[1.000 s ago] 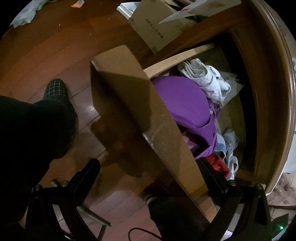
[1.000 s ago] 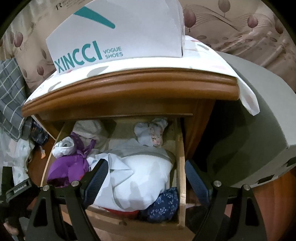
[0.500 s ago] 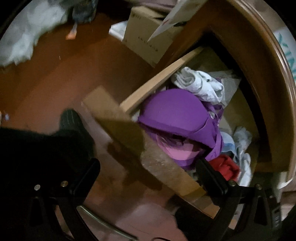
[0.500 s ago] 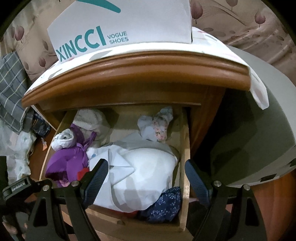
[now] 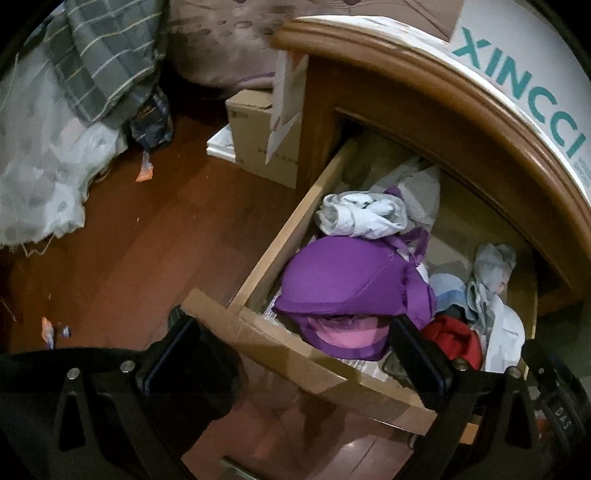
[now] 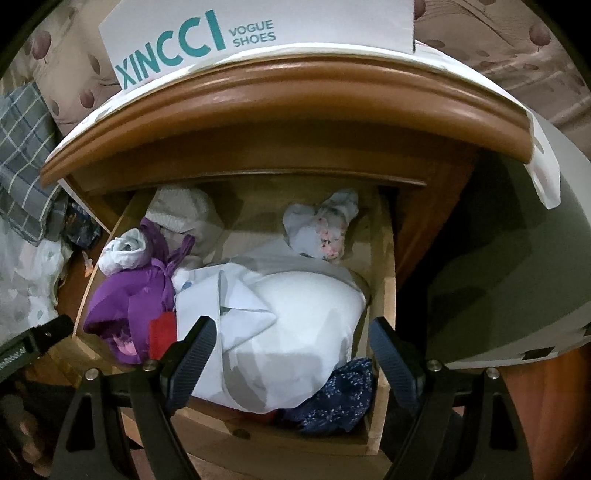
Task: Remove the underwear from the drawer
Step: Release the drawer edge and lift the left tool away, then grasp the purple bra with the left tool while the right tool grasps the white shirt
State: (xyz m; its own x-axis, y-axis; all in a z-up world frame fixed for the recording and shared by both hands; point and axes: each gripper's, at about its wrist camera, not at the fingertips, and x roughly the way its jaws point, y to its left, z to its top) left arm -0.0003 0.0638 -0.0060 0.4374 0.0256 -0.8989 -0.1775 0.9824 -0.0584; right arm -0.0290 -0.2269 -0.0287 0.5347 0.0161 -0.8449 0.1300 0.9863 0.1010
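The wooden nightstand (image 6: 280,122) fills most of what's ahead of both jaws, with a white XINCCI shoe box (image 6: 255,33) sitting on top of it. Its drawer (image 6: 384,280) is pulled out and stuffed with clothes.

The right gripper (image 6: 291,363) hangs over the front of the drawer, jaws spread wide with nothing between them. Straight ahead of them, filling the gap, is a big white bundle of fabric (image 6: 295,325). Just off the left jaw is a purple bra (image 6: 122,295) with a small red piece (image 6: 160,332) tucked against it. Below the right jaw there's a navy dotted garment (image 6: 340,395) at the drawer's front corner. Further ahead, near the back, sits a small white floral knot of underwear (image 6: 317,229), apart from the jaws. A rolled white piece (image 6: 123,251) lies on the purple stuff, off to the left.

The left gripper (image 5: 295,363) is also released and holding nothing. Its jaws straddle the drawer's front corner: left jaw outside over the wooden floor (image 5: 129,240), right jaw inside. The purple bra (image 5: 351,280) sits just ahead between them, pink lining showing at the near edge. Right of the right jaw is a red garment (image 5: 454,336). Way off to the left ahead is a cardboard box (image 5: 258,140) on the floor.
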